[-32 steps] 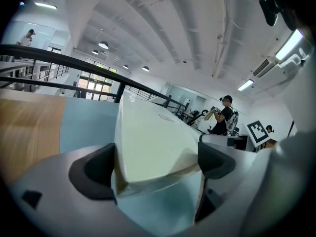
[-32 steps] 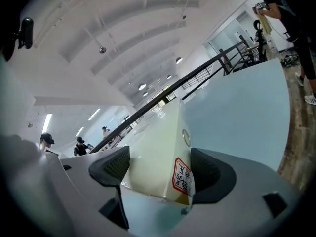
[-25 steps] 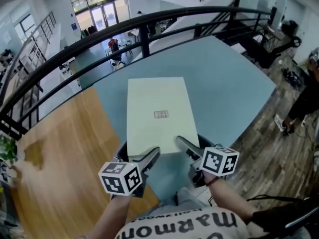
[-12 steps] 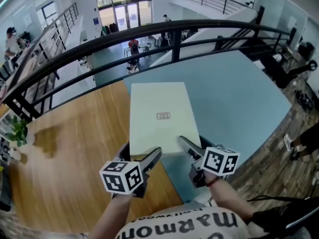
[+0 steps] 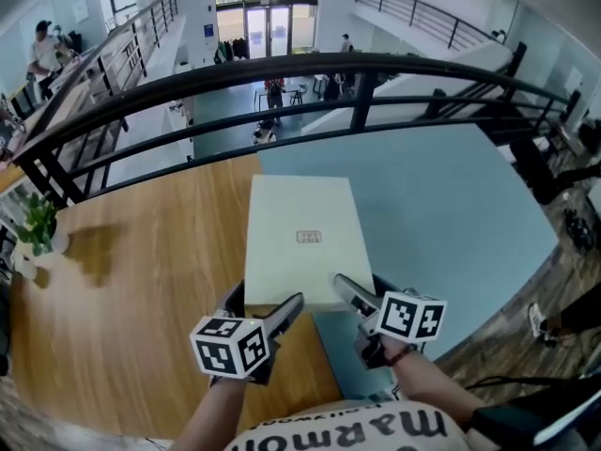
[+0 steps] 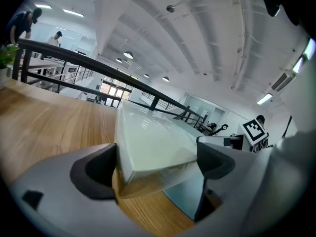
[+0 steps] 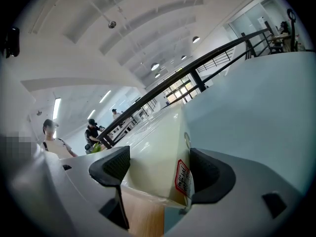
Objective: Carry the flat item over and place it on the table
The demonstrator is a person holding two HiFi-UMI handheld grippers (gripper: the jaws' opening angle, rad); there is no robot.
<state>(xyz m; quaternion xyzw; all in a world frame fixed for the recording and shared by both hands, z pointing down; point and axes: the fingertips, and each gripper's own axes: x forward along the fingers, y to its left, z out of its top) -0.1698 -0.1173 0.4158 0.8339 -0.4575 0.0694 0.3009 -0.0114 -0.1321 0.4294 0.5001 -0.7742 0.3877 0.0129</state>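
Two grippers hold the flat pale box (image 5: 302, 238): left gripper (image 5: 261, 306) and right gripper (image 5: 360, 291) each pinch a near corner. Box sits over the seam between wooden tabletop (image 5: 141, 289) and blue tabletop (image 5: 441, 205). Red-bordered top mark (image 5: 308, 237) and side sticker (image 7: 183, 177): print illegible.

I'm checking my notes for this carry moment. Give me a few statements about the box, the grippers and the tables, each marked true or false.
1. The left gripper and the right gripper both clamp the flat box at its near edge. True.
2. In the head view, the box lies wholly over the blue table. False: it spans the seam between the wooden table and the blue table.
3. The right gripper's jaws are empty. False: they are shut on the box.
4. A potted plant stands at the wooden table's left end. True.
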